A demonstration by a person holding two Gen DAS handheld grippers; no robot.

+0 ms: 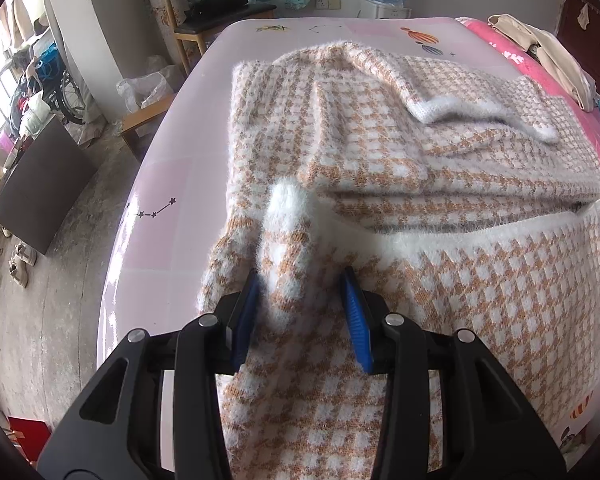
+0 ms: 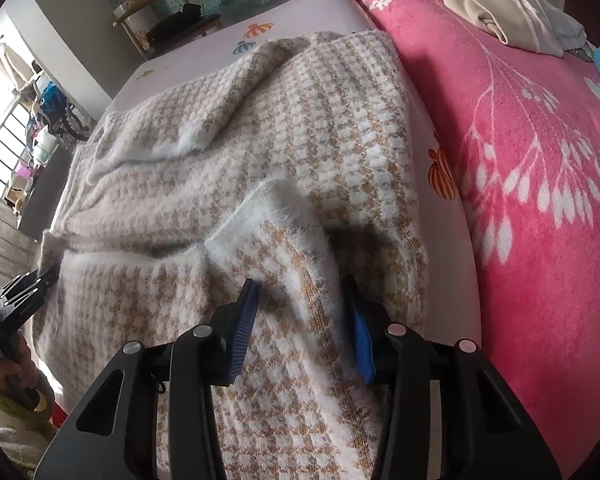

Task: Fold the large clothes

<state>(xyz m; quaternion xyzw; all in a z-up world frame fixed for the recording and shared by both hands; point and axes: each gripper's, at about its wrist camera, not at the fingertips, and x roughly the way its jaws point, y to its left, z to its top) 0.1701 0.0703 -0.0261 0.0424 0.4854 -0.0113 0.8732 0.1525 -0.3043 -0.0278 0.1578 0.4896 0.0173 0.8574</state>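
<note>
A fuzzy sweater (image 1: pixel 380 152) in a tan-and-white check with white trim lies spread on the pale pink bed sheet (image 1: pixel 160 184), one sleeve folded across its body. My left gripper (image 1: pixel 300 284) is shut on a bunched corner of its white-trimmed hem near the bed's left edge. In the right wrist view the sweater (image 2: pixel 260 128) fills the middle. My right gripper (image 2: pixel 300 288) is closing on a raised fold of the hem, and its blue pads (image 2: pixel 242 320) press the fabric. The left gripper (image 2: pixel 24 288) shows at the far left, held by a hand (image 2: pixel 4 376).
A bright pink blanket (image 2: pixel 540 160) covers the bed to the right of the sweater, with a beige garment (image 2: pixel 500 4) piled on it. A wooden chair (image 1: pixel 204 20) stands beyond the bed's far corner. Bare floor with shoes (image 1: pixel 20 264) lies left of the bed.
</note>
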